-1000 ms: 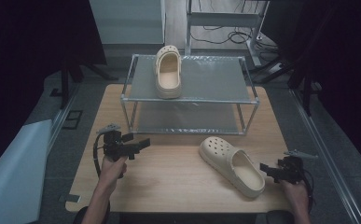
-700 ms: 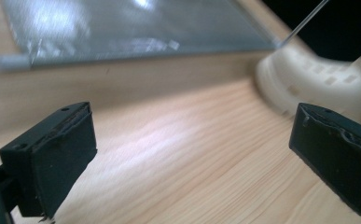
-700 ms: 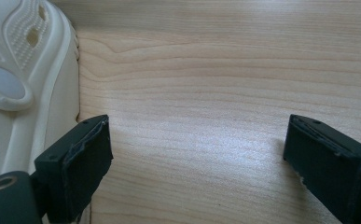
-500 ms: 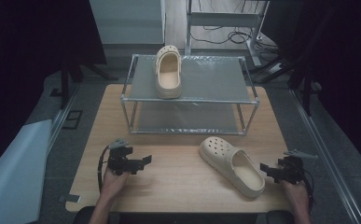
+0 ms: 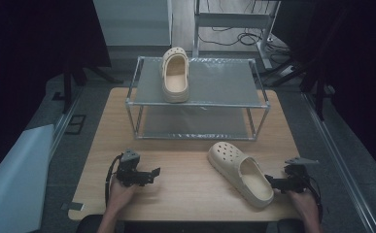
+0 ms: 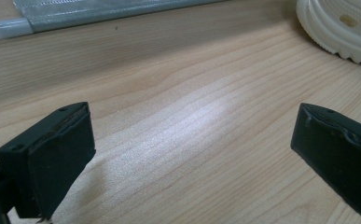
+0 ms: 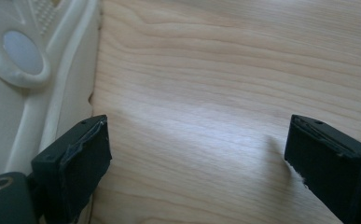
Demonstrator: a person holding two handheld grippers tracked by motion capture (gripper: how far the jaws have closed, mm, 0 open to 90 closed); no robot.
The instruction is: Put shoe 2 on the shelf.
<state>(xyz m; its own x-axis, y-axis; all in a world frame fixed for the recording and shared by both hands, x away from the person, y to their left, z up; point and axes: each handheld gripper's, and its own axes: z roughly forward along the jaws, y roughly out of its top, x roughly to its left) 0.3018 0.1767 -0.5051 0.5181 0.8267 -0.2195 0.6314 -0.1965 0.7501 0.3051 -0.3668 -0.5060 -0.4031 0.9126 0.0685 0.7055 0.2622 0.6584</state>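
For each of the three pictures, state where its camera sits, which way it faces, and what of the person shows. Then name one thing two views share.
High view: fixed above the person's side, facing forward and down on the pale wooden table and the two-tier metal rack; both forearms, left gripper, right gripper.
Left gripper view: low over the wood, facing the rack's base; own black jaws wide apart.
Right gripper view: low, beside the cream foam clog; own jaws apart.
Shared: that clog, in all three.

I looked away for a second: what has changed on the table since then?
The left hand-held gripper drew back toward the person's edge of the table, jaws open, holding nothing. The right hand-held gripper stayed open beside the heel of the clog on the table. The clog on the rack did not move.
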